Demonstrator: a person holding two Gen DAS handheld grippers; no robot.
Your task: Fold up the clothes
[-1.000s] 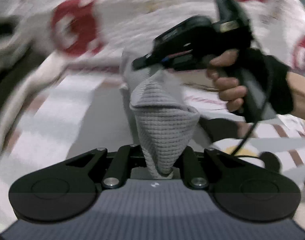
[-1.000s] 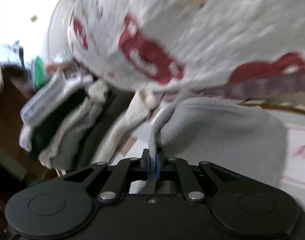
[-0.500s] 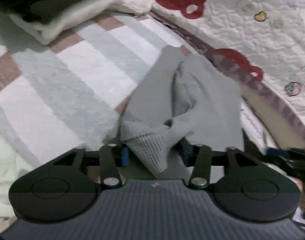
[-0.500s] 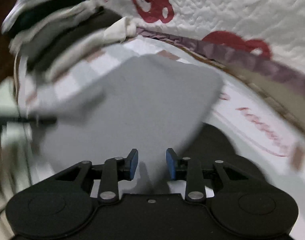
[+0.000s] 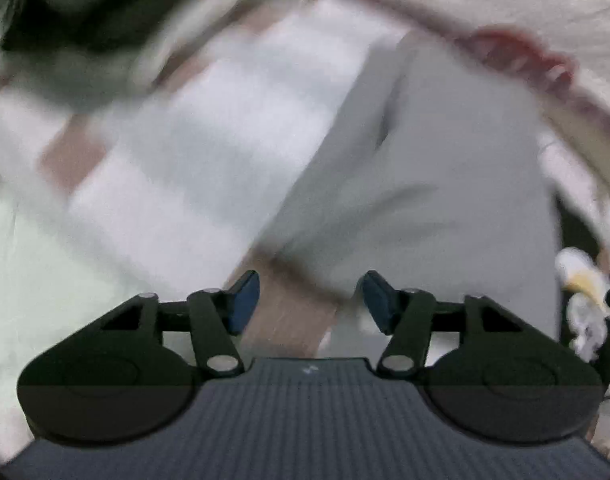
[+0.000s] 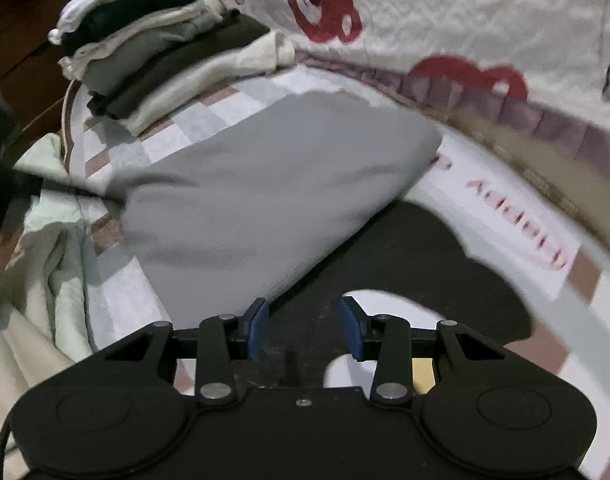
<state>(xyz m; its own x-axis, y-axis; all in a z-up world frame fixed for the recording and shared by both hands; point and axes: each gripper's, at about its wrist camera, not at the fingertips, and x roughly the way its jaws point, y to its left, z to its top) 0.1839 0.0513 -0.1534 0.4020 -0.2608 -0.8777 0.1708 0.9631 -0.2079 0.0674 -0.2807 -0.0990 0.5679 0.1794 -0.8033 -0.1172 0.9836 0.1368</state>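
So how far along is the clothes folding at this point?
Done: a stack of folded garments sits at the far left, and the grey knit garment lies folded on the checked bedsheet. In hand: nothing; the left gripper and right gripper have just been opening their jaws, with no cloth between them. Left: the black garment underneath looks unfolded.

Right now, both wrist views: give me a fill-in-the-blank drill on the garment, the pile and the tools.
1. The garment lying flat on the checked sheet is ____ in colour.
2. Beyond it, at the upper left of the right wrist view, sits a ____ of folded clothes.
3. The right tool has its jaws ____, with no cloth between them.
4. The left tool has blue pads and grips ____.

Missing words: grey; stack; open; nothing
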